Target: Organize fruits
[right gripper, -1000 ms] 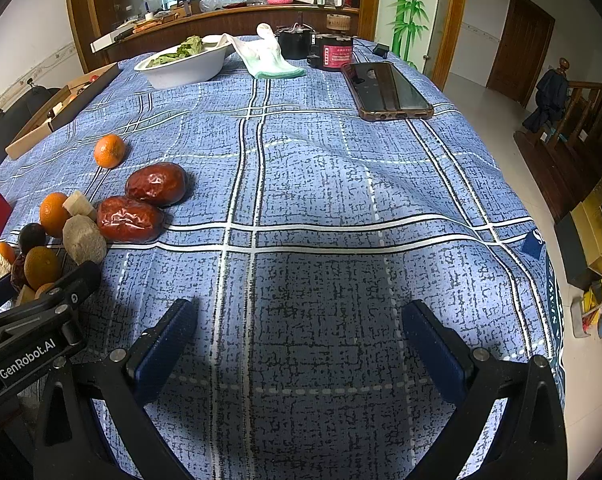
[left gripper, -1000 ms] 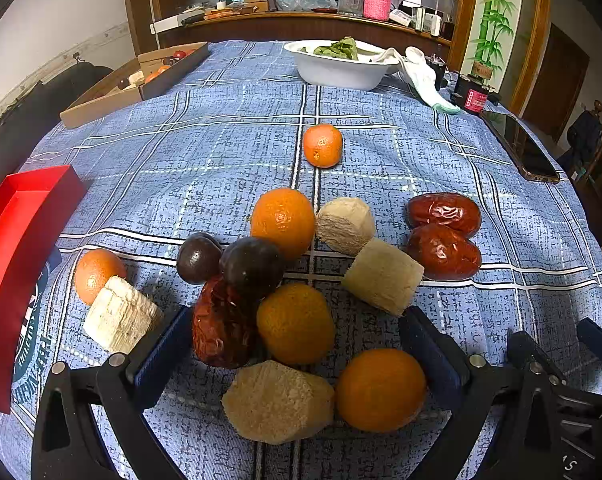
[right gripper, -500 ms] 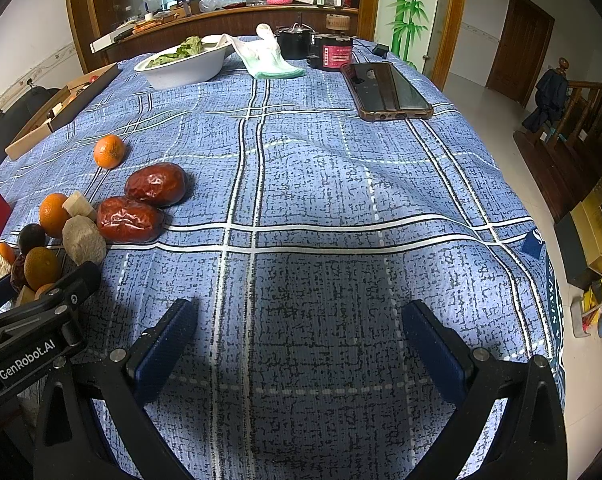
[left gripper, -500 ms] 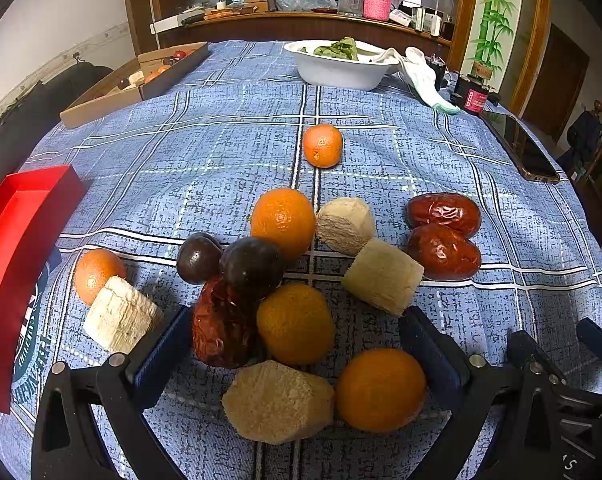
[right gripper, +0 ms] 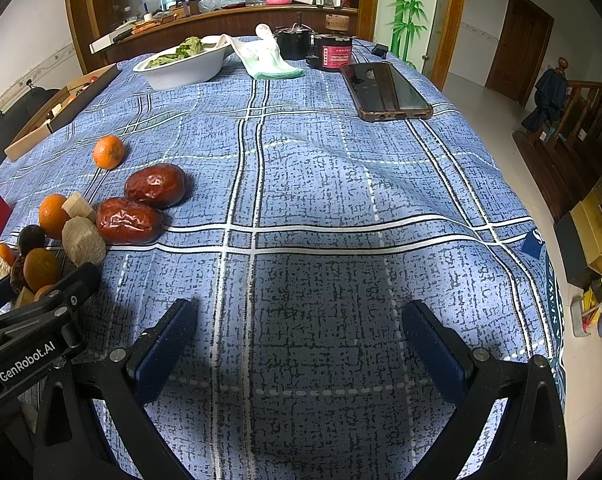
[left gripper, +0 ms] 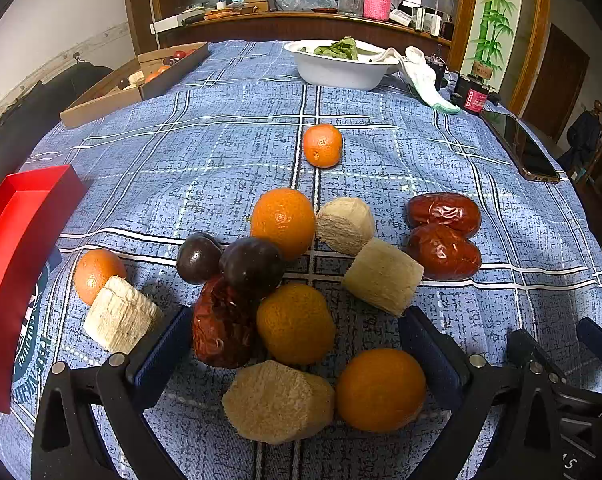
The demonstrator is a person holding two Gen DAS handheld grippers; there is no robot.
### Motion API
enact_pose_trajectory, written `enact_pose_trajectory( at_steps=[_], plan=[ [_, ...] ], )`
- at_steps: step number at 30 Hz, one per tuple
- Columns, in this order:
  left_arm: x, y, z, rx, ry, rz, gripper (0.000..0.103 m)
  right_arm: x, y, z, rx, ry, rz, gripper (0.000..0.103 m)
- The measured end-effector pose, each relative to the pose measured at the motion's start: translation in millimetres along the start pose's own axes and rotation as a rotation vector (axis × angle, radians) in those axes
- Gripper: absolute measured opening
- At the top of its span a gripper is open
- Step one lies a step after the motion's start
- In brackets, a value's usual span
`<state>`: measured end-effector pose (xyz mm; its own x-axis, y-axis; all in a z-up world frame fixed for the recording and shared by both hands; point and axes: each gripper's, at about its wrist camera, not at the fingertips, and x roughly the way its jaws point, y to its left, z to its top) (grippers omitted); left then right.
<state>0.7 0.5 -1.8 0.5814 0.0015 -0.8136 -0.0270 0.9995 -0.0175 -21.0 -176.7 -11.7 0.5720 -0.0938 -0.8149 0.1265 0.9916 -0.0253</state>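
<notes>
Fruit pile (left gripper: 293, 304) sits between my left gripper (left gripper: 297, 344) jaws, wide, holding nothing. Near orange (left gripper: 381, 390) looks the cleanest pick; I'd centre on it, avoiding the beige chunk (left gripper: 279, 402). Right gripper (right gripper: 299, 344) wide over bare table (right gripper: 321, 184).

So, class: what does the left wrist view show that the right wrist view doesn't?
Only the left wrist view shows the whole pile between the open left tongs, including the nearest orange. Only the right wrist view shows the open right tongs over bare cloth and the staircase. Both show the two red dates, the lone small orange and the white bowl.
</notes>
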Motion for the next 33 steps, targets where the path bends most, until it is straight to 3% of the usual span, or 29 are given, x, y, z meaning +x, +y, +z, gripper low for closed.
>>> enact_pose_trajectory(
  at_steps=[22, 25, 29, 33],
  plan=[
    [-6.1, 4.0, -0.2, 0.132, 0.057, -0.093, 0.102, -0.1, -0.2, 0.0, 0.001, 0.0, 0.001, 0.103],
    [-19.1, 12.1, -3.9, 0.116, 0.046, -0.157, 0.098, -0.1, -0.2, 0.0, 0.001, 0.0, 0.001, 0.103],
    [-53.2, 43.8, -5.6, 0.054, -0.041, -0.277, 0.097, -0.1, -0.2, 0.0, 0.001, 0.0, 0.001, 0.103],
    [-66.1, 95.4, -9.2, -0.033, 0.019, -0.352, 0.093, -0.1, -0.3, 0.0, 0.001, 0.0, 0.001, 0.103]
  ],
)
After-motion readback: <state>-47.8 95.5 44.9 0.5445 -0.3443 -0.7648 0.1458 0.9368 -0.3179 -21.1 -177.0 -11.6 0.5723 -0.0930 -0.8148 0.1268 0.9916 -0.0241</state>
